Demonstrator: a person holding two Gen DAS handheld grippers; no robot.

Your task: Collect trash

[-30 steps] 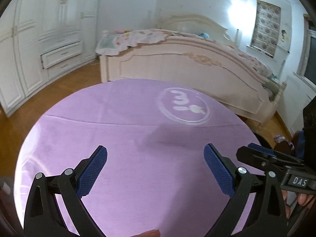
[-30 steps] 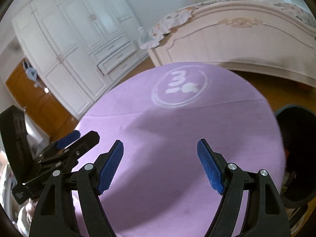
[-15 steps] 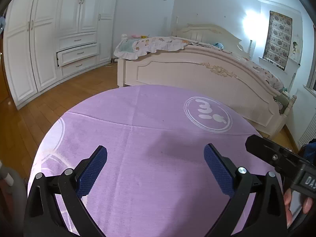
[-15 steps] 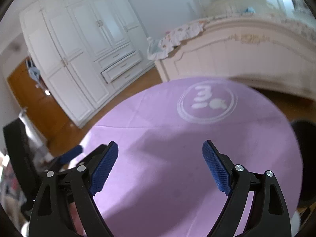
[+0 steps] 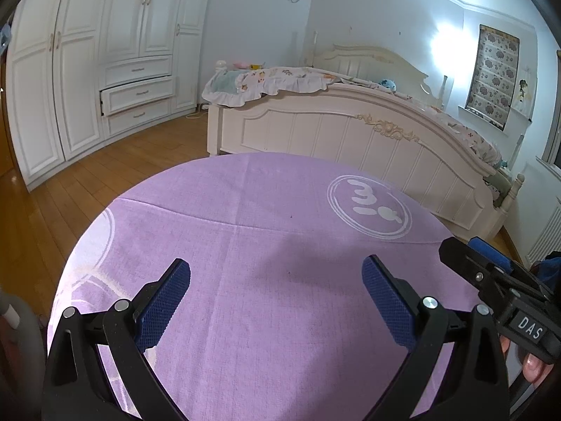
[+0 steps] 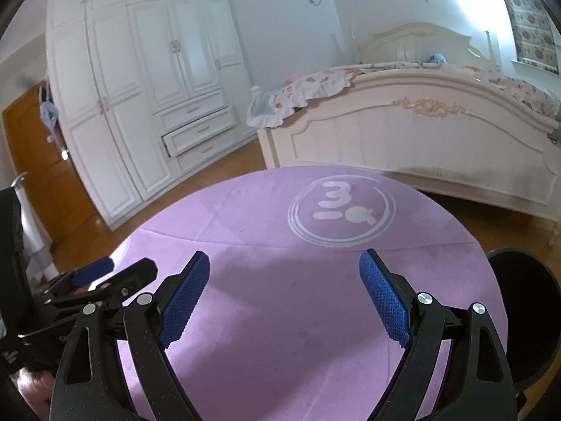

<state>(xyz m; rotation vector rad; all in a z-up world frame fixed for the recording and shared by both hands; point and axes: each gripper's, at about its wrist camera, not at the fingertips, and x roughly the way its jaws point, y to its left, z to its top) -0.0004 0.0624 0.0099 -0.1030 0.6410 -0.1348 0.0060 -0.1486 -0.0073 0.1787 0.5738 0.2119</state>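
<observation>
Both the left gripper (image 5: 276, 293) and right gripper (image 6: 284, 293) gape empty over the round purple tablecloth (image 6: 315, 315). No trash shows anywhere; the black round bin (image 6: 522, 315) waits lower right. Best sweep both cameras around before reaching.

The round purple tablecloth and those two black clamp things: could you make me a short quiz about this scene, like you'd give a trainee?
1. True or false: a piece of trash lies on the round purple tablecloth.
2. Which shows beside the table's right edge in the right wrist view? A. a dark round bin B. a red chair C. a white box
3. Fill in: the left gripper and the right gripper both stand ____ with nothing between their blue pads.

Key:
1. False; the cloth shows only its white circular logo.
2. A, the dark round bin.
3. Open; the right gripper's jaws have just been opening.
</observation>
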